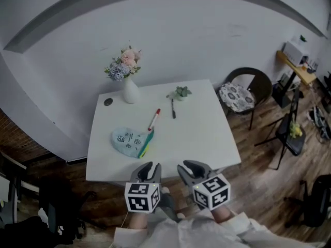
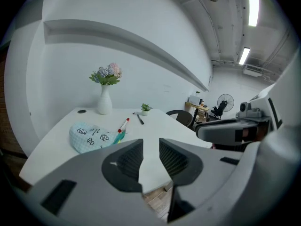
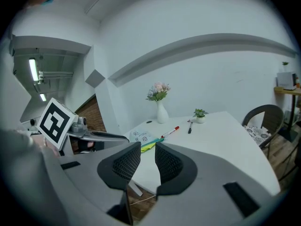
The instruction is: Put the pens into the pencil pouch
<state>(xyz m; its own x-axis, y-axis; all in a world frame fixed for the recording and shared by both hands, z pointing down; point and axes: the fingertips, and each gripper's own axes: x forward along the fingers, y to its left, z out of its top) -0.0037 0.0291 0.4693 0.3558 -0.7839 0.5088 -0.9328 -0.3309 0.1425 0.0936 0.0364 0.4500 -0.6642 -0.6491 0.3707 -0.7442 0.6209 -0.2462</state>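
Ahead of my left claw [image 1: 148, 170] and right claw [image 1: 190, 169], both narrowly parted and empty, lie a soft, rounded mint pouch [image 1: 129, 141], a slim red-capped pen [image 1: 154, 119] and a black pen [image 1: 173, 109] on the smooth white table [image 1: 204, 133].

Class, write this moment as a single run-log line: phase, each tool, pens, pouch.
phase: before grasp | left tool: open, empty | right tool: open, empty | red-capped pen, black pen: on table, outside pouch

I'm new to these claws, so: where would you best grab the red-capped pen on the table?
Probably the barrel of the red-capped pen, nearer the cap, from straight above with jaws across it: it lies flat, its other end by the pouch.
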